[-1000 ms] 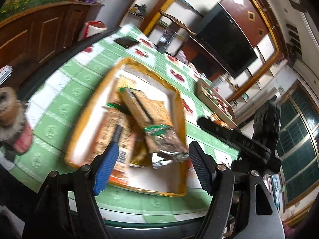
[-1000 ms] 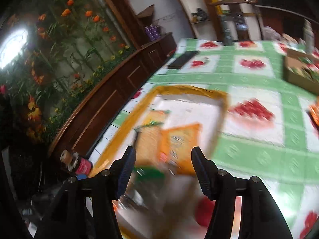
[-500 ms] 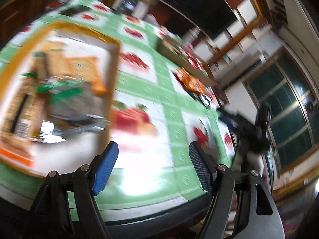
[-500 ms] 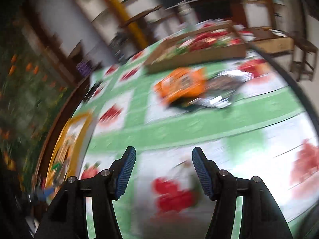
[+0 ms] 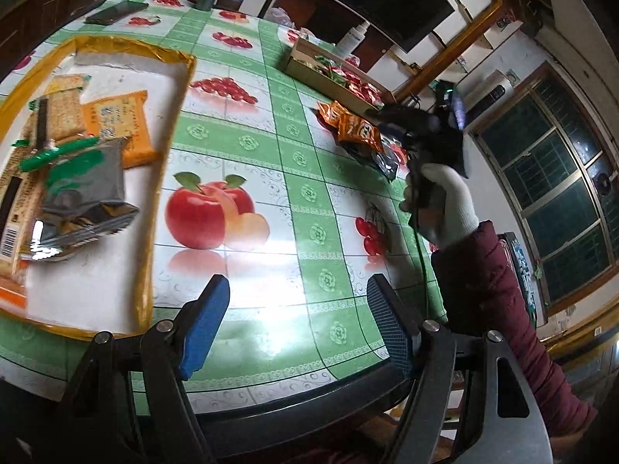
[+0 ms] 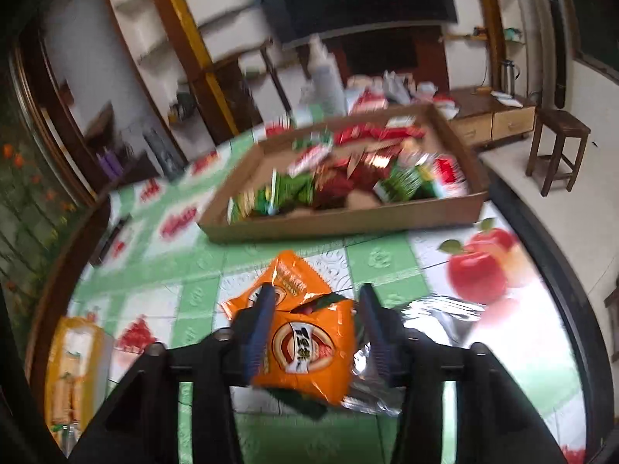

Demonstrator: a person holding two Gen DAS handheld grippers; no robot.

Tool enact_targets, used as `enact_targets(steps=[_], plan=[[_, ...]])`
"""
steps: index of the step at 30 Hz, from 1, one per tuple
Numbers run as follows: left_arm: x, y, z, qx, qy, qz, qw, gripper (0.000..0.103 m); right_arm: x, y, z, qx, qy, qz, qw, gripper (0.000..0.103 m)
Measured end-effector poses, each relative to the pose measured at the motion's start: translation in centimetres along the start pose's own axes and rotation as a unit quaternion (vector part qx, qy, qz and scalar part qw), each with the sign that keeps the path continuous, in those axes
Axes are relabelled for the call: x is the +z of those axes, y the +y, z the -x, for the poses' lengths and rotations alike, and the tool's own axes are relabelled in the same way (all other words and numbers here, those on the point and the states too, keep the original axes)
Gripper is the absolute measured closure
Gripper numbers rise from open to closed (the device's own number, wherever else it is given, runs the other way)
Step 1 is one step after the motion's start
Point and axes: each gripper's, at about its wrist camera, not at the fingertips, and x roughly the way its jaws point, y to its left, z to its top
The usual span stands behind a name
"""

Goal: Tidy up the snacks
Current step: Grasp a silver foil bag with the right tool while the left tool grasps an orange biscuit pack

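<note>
Lying on the green-and-white fruit-print tablecloth (image 6: 379,259), between the right gripper's blue pads (image 6: 260,324): one orange snack packet (image 6: 309,344), round logo facing up. Overlapping a second orange packet (image 6: 286,278) behind it and a silver foil wrapper (image 6: 437,313) to its right. Right gripper (image 6: 313,324) closing around the packet (blur prevents telling whether the pads already press on it). Seen from the left wrist camera: same orange packets (image 5: 352,125) near the far right part of the table, with the right gripper's black body (image 5: 429,135) above them, carried by a white-gloved hand (image 5: 448,205) in a dark red sleeve (image 5: 499,301).

Behind the packets: shallow cardboard tray (image 6: 348,220) filled with red and green snack packs, white spray bottle (image 6: 325,77) past its far edge.

On the left side of the table: yellow-rimmed tray (image 5: 170,162) holding an orange biscuit pack (image 5: 123,127), a grey-and-green foil bag (image 5: 85,189) and long cracker packs (image 5: 65,112).

Left gripper (image 5: 294,328) released, jaws apart with nothing between them, hovering over bare tablecloth near the table's front edge, just right of the yellow-rimmed tray. Printed apple (image 5: 205,212) visible ahead of it. Dark phone (image 5: 116,11) resting at the far left corner.
</note>
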Motion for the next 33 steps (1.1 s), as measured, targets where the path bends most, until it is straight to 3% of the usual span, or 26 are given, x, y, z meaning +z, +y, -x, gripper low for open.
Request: enact_targets(steps=[3, 5, 7, 10, 12, 15, 19, 21, 24, 28, 33], plan=[[0.2, 0.6, -0.1, -0.003, -0.004, 0.007, 1.0000, 0.030, -2.0, 1.3, -0.8, 0.067, 0.058, 0.017, 0.996, 0.065], [0.3, 0.7, -0.6, -0.005, 0.002, 0.006, 1.0000, 0.030, -3.9, 2.7, 0.0, 0.131, 0.094, 0.047, 0.986, 0.066], [0.4, 0.5, -1.2, -0.010, 0.008, 0.002, 0.9999, 0.030, -5.1, 2.7, 2.3, 0.158, 0.081, 0.056, 0.983, 0.066], [0.6, 0.2, -1.8, -0.019, 0.014, -0.007, 0.9997, 0.030, -5.0, -0.4, 6.6, 0.140, -0.003, 0.009, 0.990, 0.054], [0.5, 0.0, -2.0, -0.020, 0.018, -0.013, 0.9995, 0.030, -4.8, -2.8, 8.1, 0.098, -0.049, -0.027, 0.994, 0.033], [0.6, 0.0, -2.1, -0.019, 0.019, -0.018, 0.9995, 0.030, -4.5, -5.9, 7.8, 0.038, -0.051, -0.073, 0.995, 0.032], [0.8, 0.1, -2.2, -0.012, 0.019, -0.012, 0.9997, 0.030, -4.1, -6.8, 6.1, 0.036, -0.046, -0.100, 0.993, 0.032], [0.9, 0.0, -2.3, -0.007, 0.021, -0.010, 0.9997, 0.030, -3.5, -6.1, 4.8, 0.034, -0.053, -0.082, 0.995, 0.033], [1.0, -0.3, -2.1, 0.006, 0.019, -0.017, 0.9996, 0.030, -3.0, -5.4, 2.7, -0.003, -0.042, -0.069, 0.997, 0.032], [2.4, -0.7, -2.8, 0.032, 0.020, -0.024, 0.9990, 0.030, -3.9, -4.3, 2.7, -0.027, -0.058, -0.039, 0.997, 0.031], [5.2, -3.5, -4.4, 0.086, -0.017, -0.078, 0.9930, 0.030, -4.8, -3.3, 2.4, -0.078, -0.053, -0.012, 0.995, 0.030]])
